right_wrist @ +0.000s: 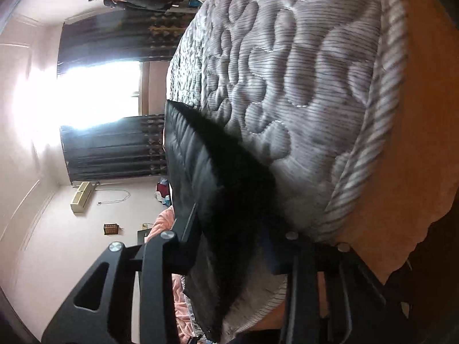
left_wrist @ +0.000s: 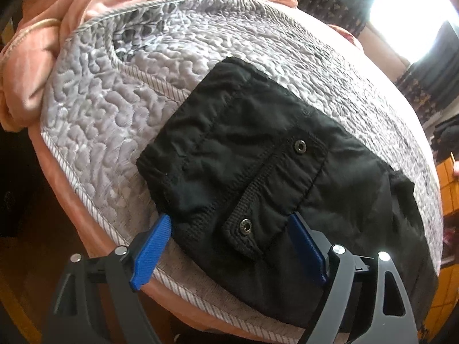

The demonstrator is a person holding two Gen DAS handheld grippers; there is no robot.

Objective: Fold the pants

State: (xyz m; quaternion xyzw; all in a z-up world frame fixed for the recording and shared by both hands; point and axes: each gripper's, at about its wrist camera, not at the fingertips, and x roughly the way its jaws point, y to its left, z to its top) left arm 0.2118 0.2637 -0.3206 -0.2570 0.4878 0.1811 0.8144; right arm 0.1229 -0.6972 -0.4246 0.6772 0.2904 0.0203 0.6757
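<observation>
Left wrist view is showing the black pants point(left_wrist: 258, 166) lying already folded into a compact packet on the grey quilted bedcover point(left_wrist: 114, 109), close to the near edge of the bed. The left gripper point(left_wrist: 229, 238) is hovering w/ its jaws spread wide, the two blue pads point(left_wrist: 152, 252) standing at either side of the packet's near edge, approx. around the flap w/ the snap button point(left_wrist: 245, 226). Nothing is being pinched there; the pads are looking just beside the cloth, not pressing it.

Right wrist view is rolled sideways and is looking along the bed edge. The right gripper point(right_wrist: 233, 246) is sitting at a dark edge of the pants point(right_wrist: 200, 177), w/ cloth passing between its fingers; whether the jaws are really clamping is not possible to tell, since the fabric is hiding the tips.

The packet's long axis is running away from the left gripper toward the far right. So the near short edge is lying directly ahead of the left jaws, and this hand is probably the nearer one for a next fold or a last smoothing.
</observation>
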